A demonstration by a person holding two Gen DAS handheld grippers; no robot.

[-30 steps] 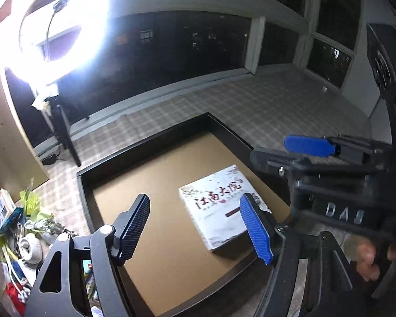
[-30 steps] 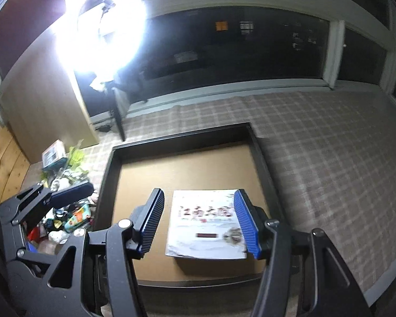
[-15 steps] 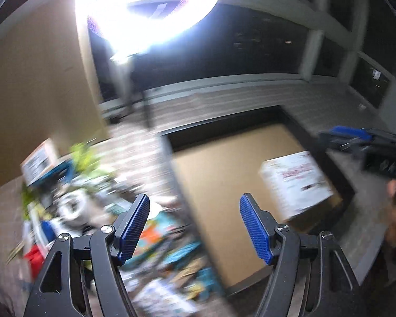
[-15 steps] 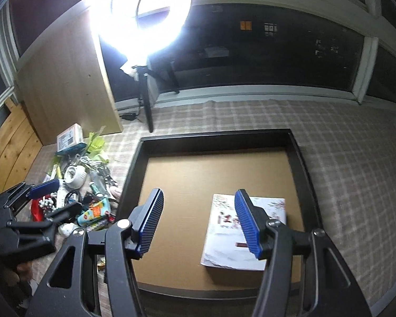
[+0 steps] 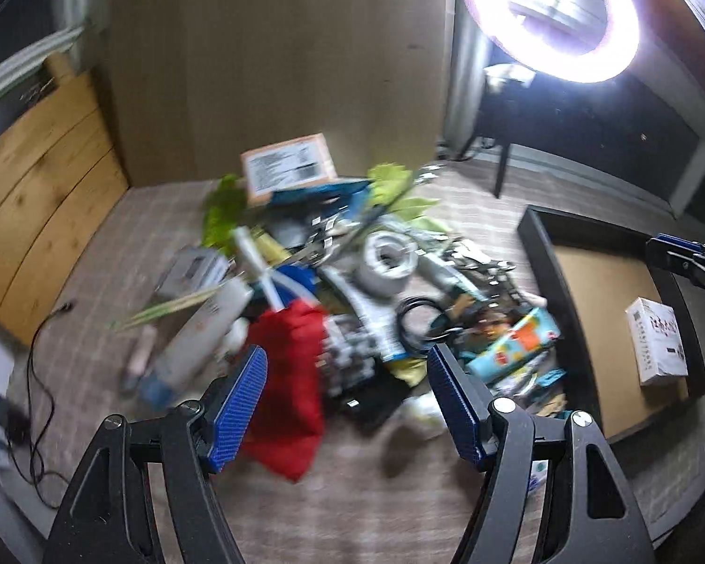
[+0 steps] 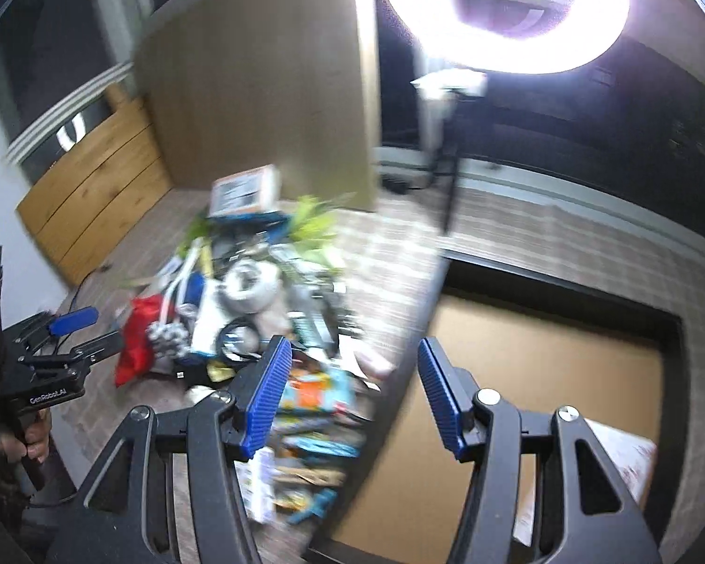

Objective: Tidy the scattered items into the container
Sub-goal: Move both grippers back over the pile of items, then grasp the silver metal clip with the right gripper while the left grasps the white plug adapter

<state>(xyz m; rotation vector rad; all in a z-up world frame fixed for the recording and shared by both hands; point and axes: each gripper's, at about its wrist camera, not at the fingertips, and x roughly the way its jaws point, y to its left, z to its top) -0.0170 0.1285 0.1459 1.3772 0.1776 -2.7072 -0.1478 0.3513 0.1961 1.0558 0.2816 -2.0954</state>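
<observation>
Now | left gripper (image 5: 348, 404) fingers apart over clutter pile (image 5: 352, 282) | right gripper (image 6: 350, 392) fingers apart, tray (image 6: 672, 376) rim below

"GenRobot.AI" was printed on the left gripper (image 6: 73, 329). The white box (image 5: 657, 341) bore brush-style Chinese characters, too blurred to read.

a blurred heap of scattered items (image 5: 352, 282), among them a red bag (image 5: 289, 376) and what may be a roll of white tape (image 5: 390, 261), lies on checked flooring beside a black-rimmed container (image 5: 564, 310) holding one white book (image 5: 658, 340).
</observation>
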